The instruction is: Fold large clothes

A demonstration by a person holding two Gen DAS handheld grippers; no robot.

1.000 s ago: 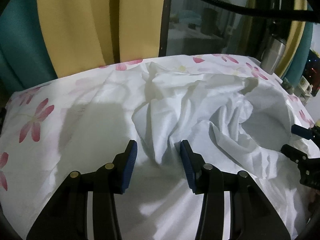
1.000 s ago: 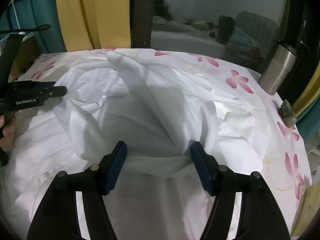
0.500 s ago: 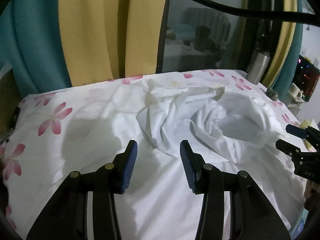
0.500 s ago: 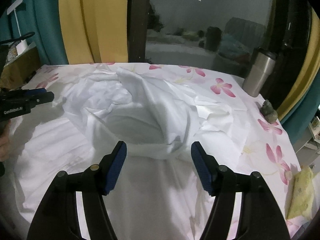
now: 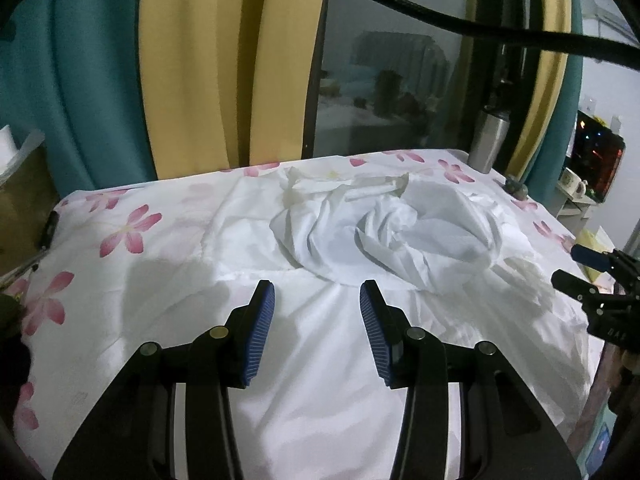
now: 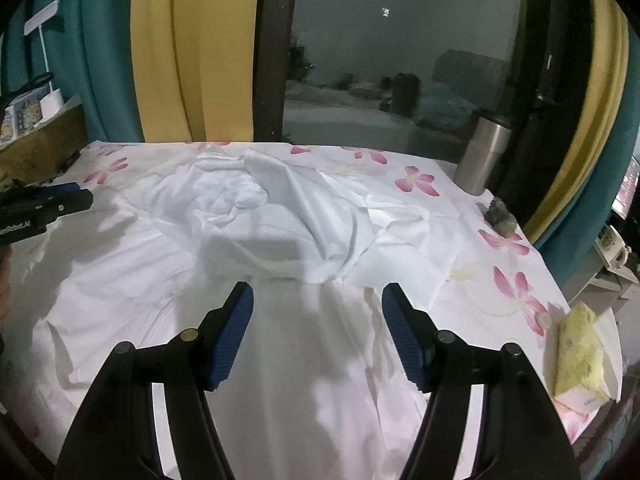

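The left tool (image 5: 317, 304) hangs over the near part of the white garment (image 5: 384, 240) with its blue pads (image 5: 260, 332) apart and nothing between them. The right tool (image 6: 317, 306) hangs likewise, its pads (image 6: 404, 340) set wider, also gripping nothing. Each tool shows in the other's view: the right one (image 5: 576, 268) at the right edge of the left camera, the left one (image 6: 60, 200) at the left edge of the right camera.

Ahead of both tools the garment lies on the worktop, smooth and flat near the tools, then bunched into a rumpled heap (image 6: 256, 216) around the middle (folds turned over each other, one pocket gaping open toward the right camera). Under it is a white cloth (image 5: 128, 232) printed with pink flowers, which covers the worktop.

At the far right corner stands a steel tumbler (image 6: 484, 156), upright, well apart from the heap. Near it sits a small grey figure (image 6: 500, 218). A yellow tissue pack (image 6: 580, 356) lies at the right edge. Behind the worktop hang teal and yellow curtains (image 5: 180, 72) beside a dark window (image 6: 400, 60).
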